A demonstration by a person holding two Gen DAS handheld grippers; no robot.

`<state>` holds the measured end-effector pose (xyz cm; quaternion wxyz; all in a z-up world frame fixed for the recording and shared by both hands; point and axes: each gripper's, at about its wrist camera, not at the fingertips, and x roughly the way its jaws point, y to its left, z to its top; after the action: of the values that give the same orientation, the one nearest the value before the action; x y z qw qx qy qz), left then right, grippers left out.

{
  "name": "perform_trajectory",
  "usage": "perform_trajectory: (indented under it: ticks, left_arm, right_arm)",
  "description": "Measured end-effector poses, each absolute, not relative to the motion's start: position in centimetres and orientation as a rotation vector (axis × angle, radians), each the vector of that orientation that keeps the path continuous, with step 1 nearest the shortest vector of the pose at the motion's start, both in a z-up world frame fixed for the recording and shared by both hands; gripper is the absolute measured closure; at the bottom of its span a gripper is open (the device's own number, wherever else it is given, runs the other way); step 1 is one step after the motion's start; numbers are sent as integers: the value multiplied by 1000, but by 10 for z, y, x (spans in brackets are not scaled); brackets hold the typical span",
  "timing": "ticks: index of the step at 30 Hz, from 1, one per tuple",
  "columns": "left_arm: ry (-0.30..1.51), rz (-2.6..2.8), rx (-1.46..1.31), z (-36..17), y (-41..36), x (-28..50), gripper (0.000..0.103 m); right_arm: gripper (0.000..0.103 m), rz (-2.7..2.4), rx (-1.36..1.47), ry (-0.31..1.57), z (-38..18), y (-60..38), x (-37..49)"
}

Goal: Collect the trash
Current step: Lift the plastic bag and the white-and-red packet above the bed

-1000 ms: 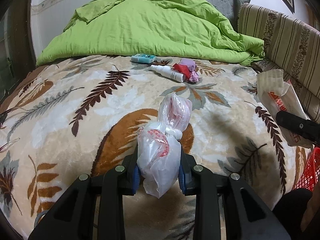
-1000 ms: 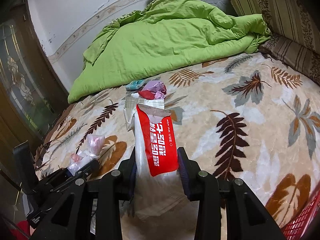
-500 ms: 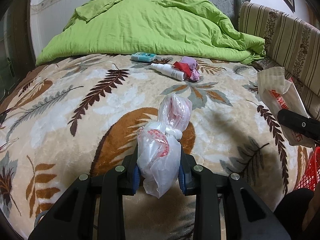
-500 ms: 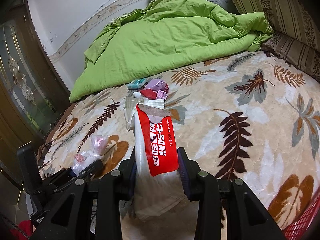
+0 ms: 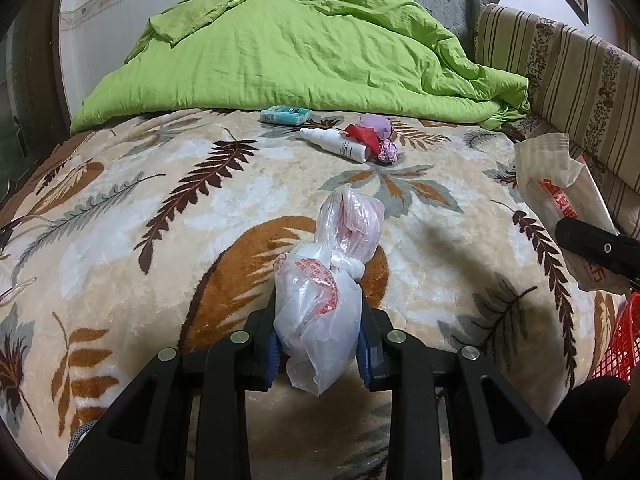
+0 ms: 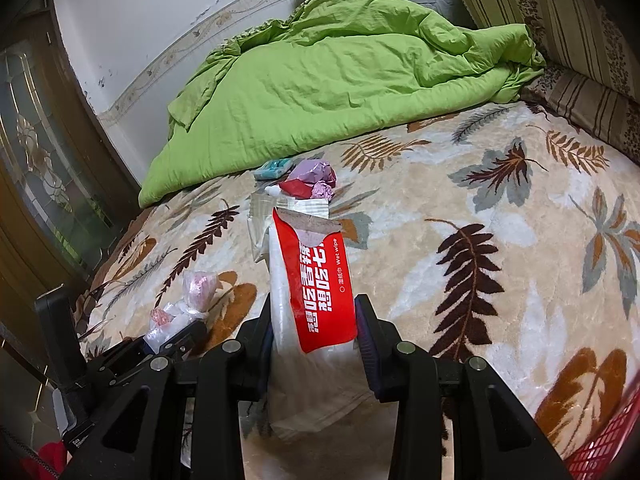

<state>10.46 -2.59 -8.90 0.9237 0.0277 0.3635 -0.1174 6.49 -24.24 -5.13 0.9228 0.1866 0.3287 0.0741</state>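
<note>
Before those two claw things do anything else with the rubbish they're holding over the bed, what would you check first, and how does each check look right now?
1. Left gripper clamped on the knotted plastic bag: ok, both pads press its sides.
2. Right gripper clamped on the wet wipe packet: ok, pinched low down.
3. Packet secure along its length: cannot tell; its torn top sticks up far above the pads.
4. Somewhere to drop things: ok, a red basket shows at the bed's edge, on the right.
5. Basket has room: cannot tell, only its mesh corner shows.
6. Trash left on the blanket: not ok; crumpled wrappers lie beside a white spray bottle.
</note>
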Motion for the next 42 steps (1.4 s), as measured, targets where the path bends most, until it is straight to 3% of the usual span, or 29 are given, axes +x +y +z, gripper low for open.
perform_trajectory:
  ticks: [42]
  left_arm:
    - [747,-245,61,-88,-27,104,74]
  right_arm:
    - [63,155,393,671,-51,-243,66]
